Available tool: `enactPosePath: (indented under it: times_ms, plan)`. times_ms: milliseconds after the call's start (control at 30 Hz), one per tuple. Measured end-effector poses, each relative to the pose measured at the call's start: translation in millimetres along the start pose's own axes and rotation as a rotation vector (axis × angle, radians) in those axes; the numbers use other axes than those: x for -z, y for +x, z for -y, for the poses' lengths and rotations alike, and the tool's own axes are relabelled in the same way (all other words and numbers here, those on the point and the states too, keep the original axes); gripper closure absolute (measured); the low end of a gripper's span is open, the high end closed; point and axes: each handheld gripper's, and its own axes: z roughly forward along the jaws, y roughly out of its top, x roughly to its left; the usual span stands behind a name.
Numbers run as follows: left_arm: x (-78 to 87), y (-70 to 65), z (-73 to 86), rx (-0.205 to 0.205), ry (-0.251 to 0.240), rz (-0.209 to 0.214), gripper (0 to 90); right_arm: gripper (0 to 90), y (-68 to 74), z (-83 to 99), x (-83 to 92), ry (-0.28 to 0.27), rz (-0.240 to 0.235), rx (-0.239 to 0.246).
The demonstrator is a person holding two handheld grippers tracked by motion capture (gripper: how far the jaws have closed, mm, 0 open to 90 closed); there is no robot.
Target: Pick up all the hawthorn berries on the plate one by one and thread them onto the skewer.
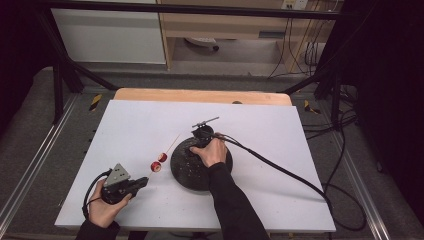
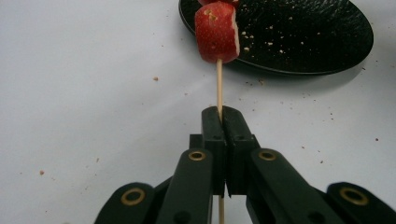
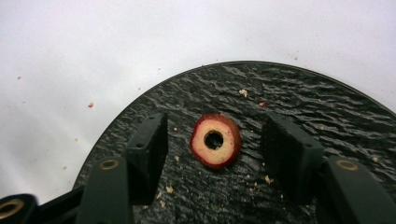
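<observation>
White sheet [image 1: 150, 210] covers a wooden table, set on grey floor inside a dark metal frame; shelving and loose cables lie beyond the far edge.

Wooden skewer [image 1: 170, 147]: held at its near end, long axis running from the left gripper [image 1: 141, 183] up and away toward the far right, free tip pointing at the far side of the table. Shaft is raised off the sheet. In the left gripper view the jaws stand pressed together on the skewer [image 2: 219, 86], which passes between them and out below.

Threaded fruit pieces [image 1: 159, 162]: two, red-skinned with pale cut faces, sitting around the middle of the shaft, one close behind the other. The nearer piece [image 2: 216, 31] fills the top of the left gripper view; the second is cut off by the frame.

Black plate [image 1: 186, 172]: one, round, textured, just right of the skewer and not touching it. Pale crumbs are scattered over it and on the sheet around it.

Fruit ring [image 3: 215, 140]: one, cored, red rim, lying flat on the black plate [image 3: 327, 107].

Right gripper [image 3: 215, 144]: over the plate, jaws spread wide apart, one either side of the ring, touching neither side of it. Right hand [image 1: 212, 151] and sleeve cover part of the plate in the high view.
</observation>
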Motion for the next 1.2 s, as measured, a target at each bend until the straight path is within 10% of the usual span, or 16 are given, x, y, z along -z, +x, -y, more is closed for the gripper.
enactPosePath:
  times_ms: [1200]
  plan:
    - [-1.8, -1.8, 0.7, -0.002, 0.001, 0.004, 88.4, 62.4, -1.7, -0.6, -6.1, 0.014, -0.035, -0.083]
